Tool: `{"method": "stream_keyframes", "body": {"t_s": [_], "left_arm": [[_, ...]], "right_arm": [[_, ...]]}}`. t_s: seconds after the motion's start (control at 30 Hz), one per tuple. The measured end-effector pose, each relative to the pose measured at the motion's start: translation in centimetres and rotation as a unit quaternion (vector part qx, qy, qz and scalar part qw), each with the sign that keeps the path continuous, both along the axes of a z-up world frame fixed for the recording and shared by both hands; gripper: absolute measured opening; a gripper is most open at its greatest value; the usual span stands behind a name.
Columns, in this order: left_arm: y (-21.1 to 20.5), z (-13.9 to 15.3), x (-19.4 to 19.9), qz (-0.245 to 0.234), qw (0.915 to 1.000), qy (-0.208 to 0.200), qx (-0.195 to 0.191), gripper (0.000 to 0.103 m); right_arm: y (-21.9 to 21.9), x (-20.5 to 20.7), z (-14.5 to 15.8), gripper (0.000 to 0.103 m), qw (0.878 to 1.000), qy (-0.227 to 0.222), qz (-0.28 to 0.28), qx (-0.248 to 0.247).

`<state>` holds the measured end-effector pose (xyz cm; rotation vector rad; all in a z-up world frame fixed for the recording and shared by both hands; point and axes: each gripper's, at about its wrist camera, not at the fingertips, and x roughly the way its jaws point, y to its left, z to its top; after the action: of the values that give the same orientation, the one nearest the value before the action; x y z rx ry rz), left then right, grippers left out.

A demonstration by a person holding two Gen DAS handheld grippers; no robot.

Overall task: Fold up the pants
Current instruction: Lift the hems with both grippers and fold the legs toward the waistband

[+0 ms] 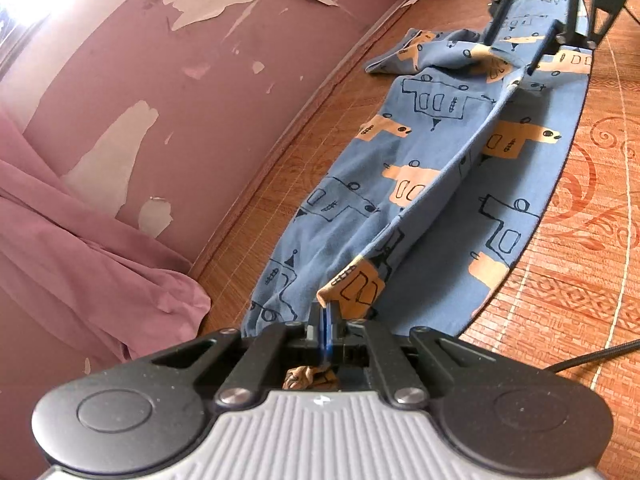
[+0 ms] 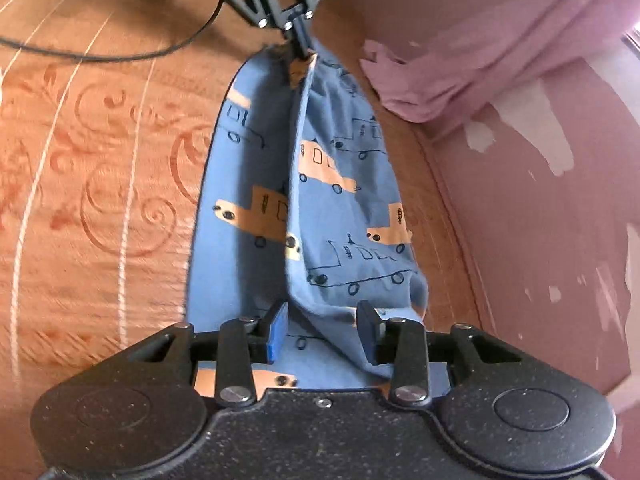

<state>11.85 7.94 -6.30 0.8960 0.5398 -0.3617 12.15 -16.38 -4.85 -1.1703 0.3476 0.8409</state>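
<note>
1. The pants point(image 1: 436, 168), blue with orange and outlined truck prints, lie stretched along a wood-patterned mat point(image 1: 580, 280), running from 6 o'clock up toward 1 o'clock in the left wrist view.
2. The left gripper point(image 1: 327, 320) is clenched on a corner of the pants at one end, its blue pads pressed together on the cloth; a taut fold ridge runs from it up the middle of the garment.
3. The right gripper point(image 2: 322, 328) stands at the far end with its fingers point(image 2: 278, 330) spread wide, straddling the cloth; the fabric passes between them, and whether either pad touches it is hard to tell.
4. A peeling pink wall point(image 1: 160, 80) lies at 10 o'clock in the left view, with pink fabric point(image 1: 80, 216) bunched at its base near the pants.
5. A black cable point(image 2: 120, 54) trails over the mat at 11 o'clock in the right view.
</note>
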Motion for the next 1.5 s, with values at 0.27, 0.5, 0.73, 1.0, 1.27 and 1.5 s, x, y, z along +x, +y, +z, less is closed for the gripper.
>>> {"method": "stream_keyframes", "body": {"t_s": [0.27,0.5,0.73,1.0,1.27,1.5], "left_arm": [[0.0,0.1,-0.2,-0.001,1.0,0.002,0.005,0.003],[-0.2,-0.1,-0.1,0.006,1.0,0.001,0.006,0.013],[-0.7,-0.3,0.3,-0.002,0.9992,-0.02,0.035,0.001],[-0.1,0.9,-1.1,-0.062,0.994,-0.05,0.075,0.001],[0.0,-1.5,-2.5,-0.101,0.99,0.039,0.091,0.001],[0.4,-1.4,-1.4,-0.09,0.9894,0.081,0.079,0.01]], "right_arm": [[0.5,0.4,-0.6,0.007,0.997,-0.021,0.05,-0.045],[0.2,-0.1,-0.3,0.005,0.999,-0.021,0.037,-0.03],[0.1,-0.6,0.4,0.002,0.999,-0.052,0.015,-0.009],[0.2,-3.5,2.0,0.001,0.998,-0.057,-0.024,0.011],[1.7,-5.6,-1.0,0.001,1.0,0.003,-0.026,-0.013],[1.8,-4.7,-1.2,0.014,0.999,0.026,-0.043,-0.001]]}}
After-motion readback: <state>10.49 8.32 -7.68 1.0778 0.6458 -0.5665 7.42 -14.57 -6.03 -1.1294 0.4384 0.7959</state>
